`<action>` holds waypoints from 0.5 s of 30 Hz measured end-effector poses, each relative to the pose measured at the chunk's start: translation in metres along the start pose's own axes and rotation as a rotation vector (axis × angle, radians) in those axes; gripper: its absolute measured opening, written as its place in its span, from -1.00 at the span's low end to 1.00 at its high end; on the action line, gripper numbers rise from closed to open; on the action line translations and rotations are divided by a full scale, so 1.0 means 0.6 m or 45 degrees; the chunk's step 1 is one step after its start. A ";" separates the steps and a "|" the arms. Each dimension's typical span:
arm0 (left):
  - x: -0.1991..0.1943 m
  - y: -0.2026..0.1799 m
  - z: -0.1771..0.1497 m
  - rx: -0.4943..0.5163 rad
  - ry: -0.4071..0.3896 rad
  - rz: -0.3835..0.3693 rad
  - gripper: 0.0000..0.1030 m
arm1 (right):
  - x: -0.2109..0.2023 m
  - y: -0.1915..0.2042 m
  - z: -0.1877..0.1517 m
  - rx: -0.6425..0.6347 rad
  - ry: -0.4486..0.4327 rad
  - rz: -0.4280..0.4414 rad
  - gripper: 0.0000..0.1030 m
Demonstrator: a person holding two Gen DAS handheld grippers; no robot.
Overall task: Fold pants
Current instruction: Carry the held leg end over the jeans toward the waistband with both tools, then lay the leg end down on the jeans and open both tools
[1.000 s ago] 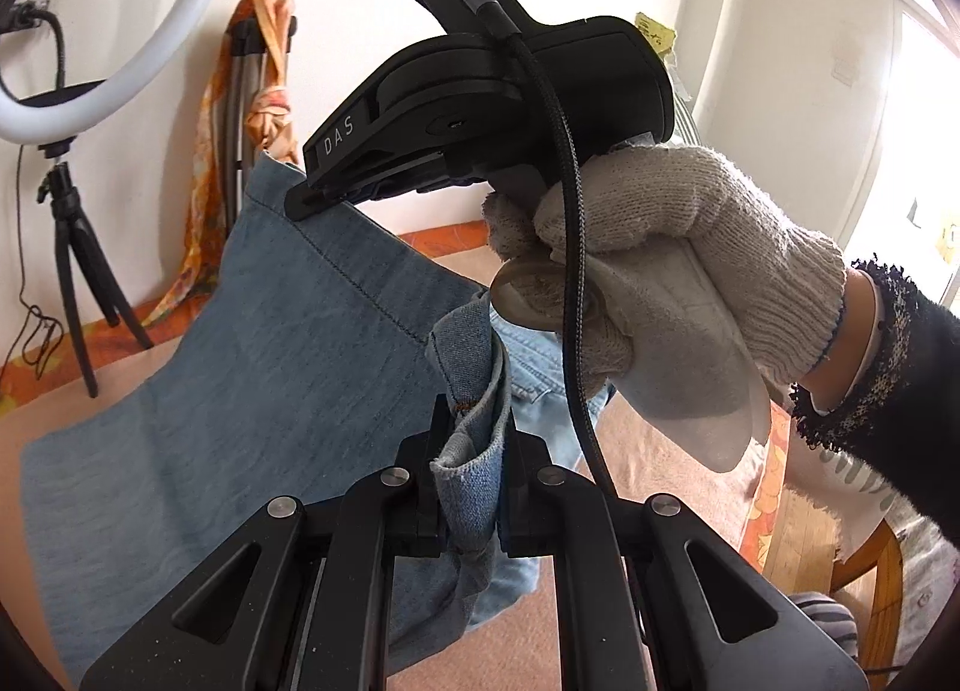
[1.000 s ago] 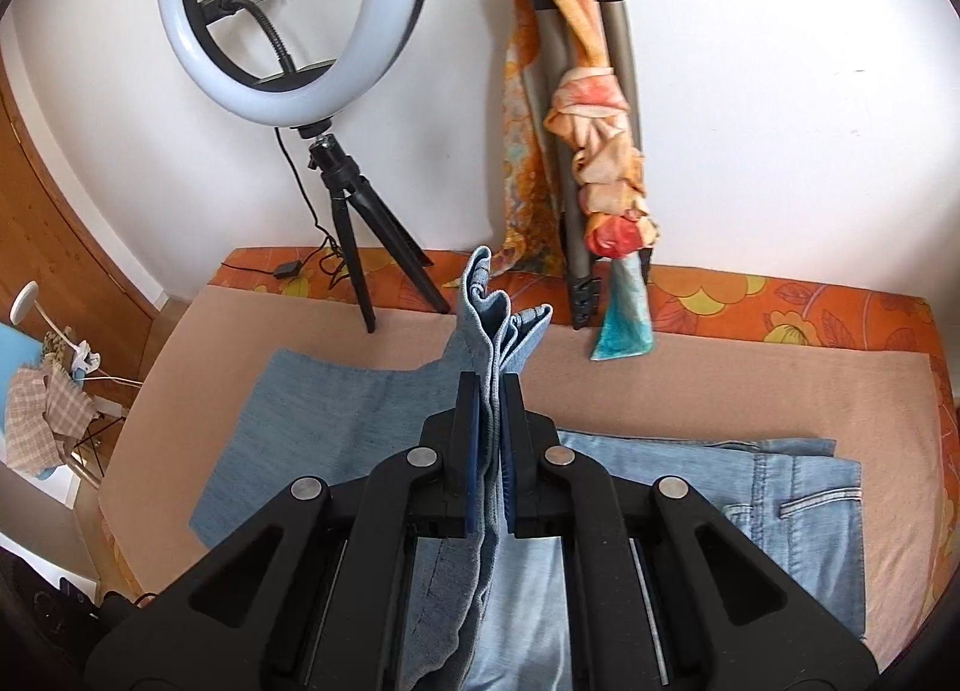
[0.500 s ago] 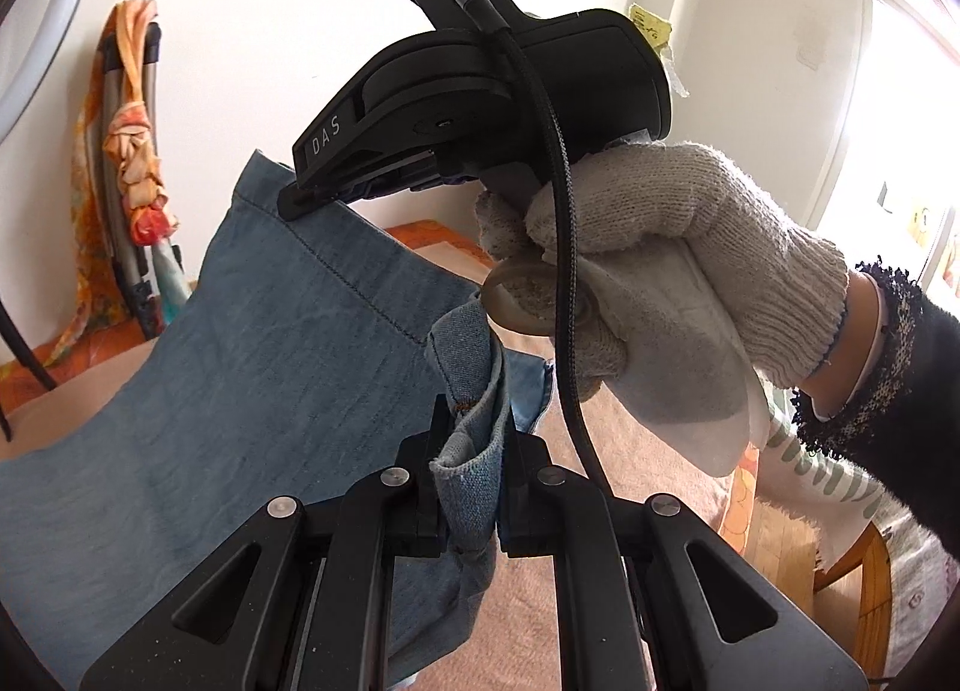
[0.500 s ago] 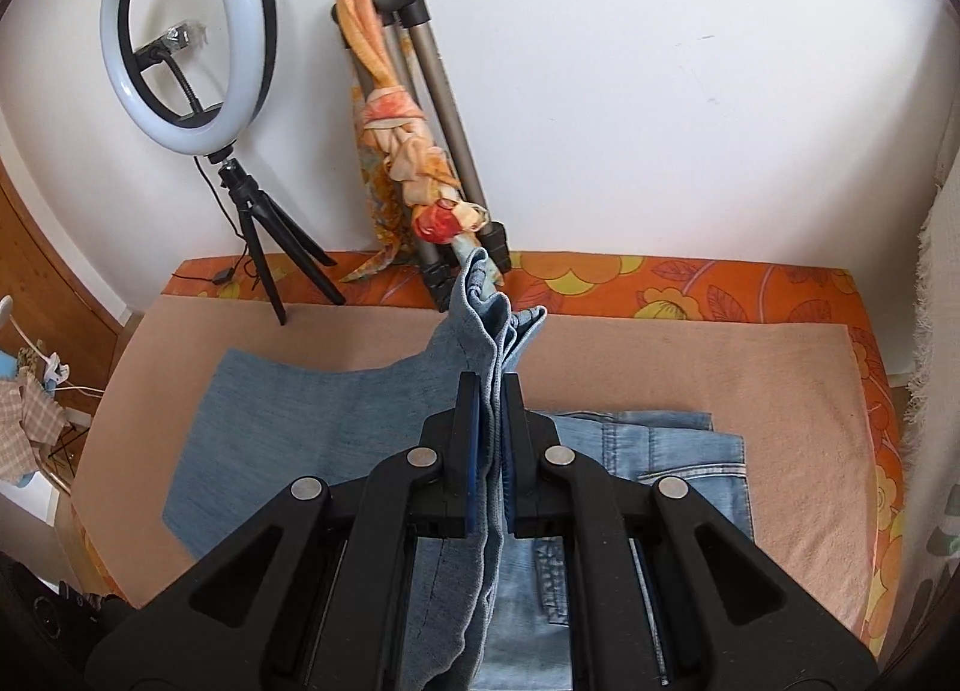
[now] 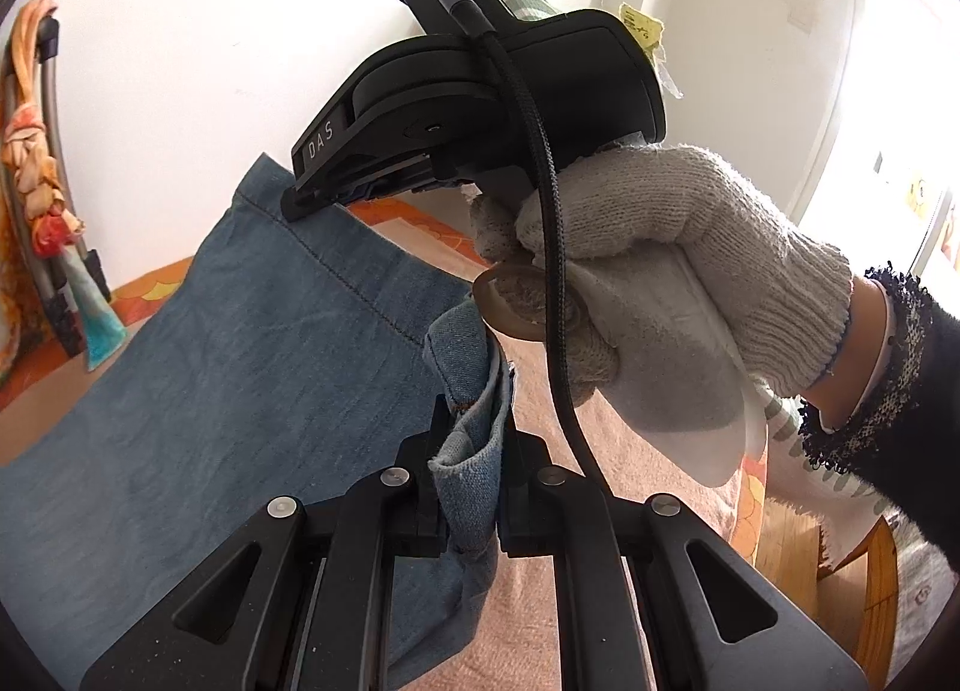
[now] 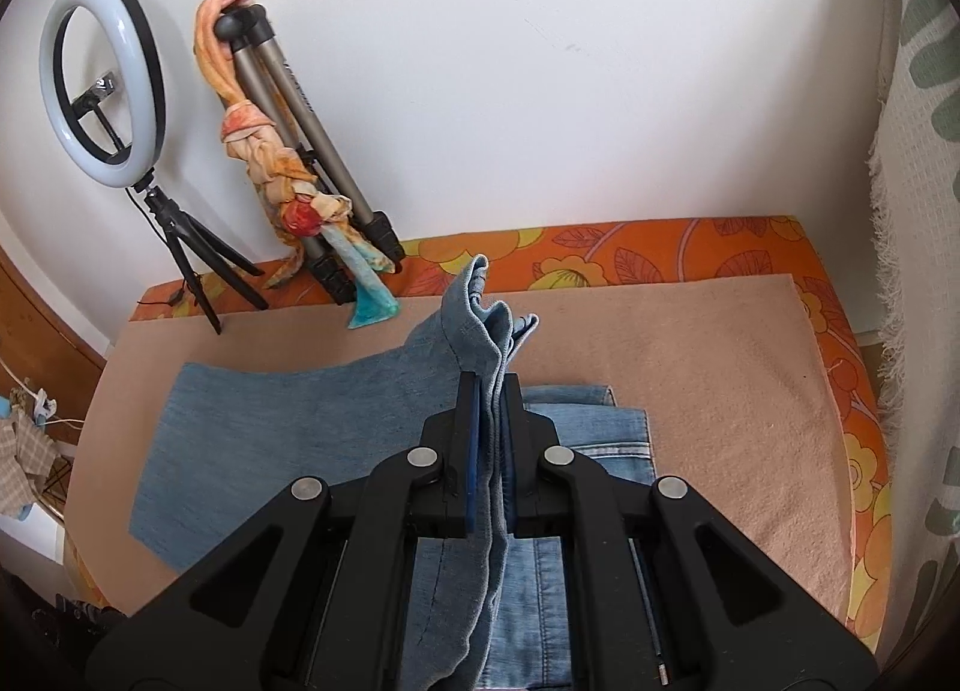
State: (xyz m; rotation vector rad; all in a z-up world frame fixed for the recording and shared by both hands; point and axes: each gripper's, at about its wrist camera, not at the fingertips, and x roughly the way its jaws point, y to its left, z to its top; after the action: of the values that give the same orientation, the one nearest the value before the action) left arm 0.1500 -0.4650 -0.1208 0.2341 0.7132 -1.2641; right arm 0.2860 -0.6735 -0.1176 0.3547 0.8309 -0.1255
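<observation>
Hem of the pants [image 6: 486,325] is clamped in both the left gripper [image 5: 471,451] and right gripper [image 6: 489,451]; advise keeping it taut and lowering both corners evenly onto the waistband at lower centre.

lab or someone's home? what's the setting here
Probably a home room set up for recording: a bed-like surface with an orange floral cover under a tan blanket, plus a ring light and folded tripod against the wall.

Bright daylight, blown-out window [image 5: 900,90], fisheye edge distortion
</observation>
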 end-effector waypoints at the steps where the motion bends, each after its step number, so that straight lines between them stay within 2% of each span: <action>1: 0.006 -0.002 -0.003 0.000 0.007 -0.002 -0.83 | 0.004 -0.010 -0.003 0.011 0.001 0.004 -0.87; 10: 0.068 0.015 -0.011 -0.031 0.112 0.002 -0.82 | 0.068 -0.066 -0.032 0.074 0.071 0.016 -0.87; 11: 0.070 0.016 -0.012 -0.035 0.121 0.001 -0.80 | 0.076 -0.074 -0.037 0.091 0.081 0.020 -0.87; 13: 0.070 0.015 -0.014 -0.035 0.136 -0.003 -0.63 | 0.089 -0.089 -0.046 0.116 0.094 0.018 -0.87; 15: 0.068 0.013 -0.017 -0.015 0.153 0.001 -0.61 | 0.099 -0.099 -0.053 0.127 0.109 0.016 -0.87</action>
State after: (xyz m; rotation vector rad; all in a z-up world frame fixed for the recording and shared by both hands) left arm 0.1584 -0.4892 -0.1547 0.3027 0.8234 -1.2521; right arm 0.2893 -0.7163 -0.1967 0.4619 0.9088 -0.1412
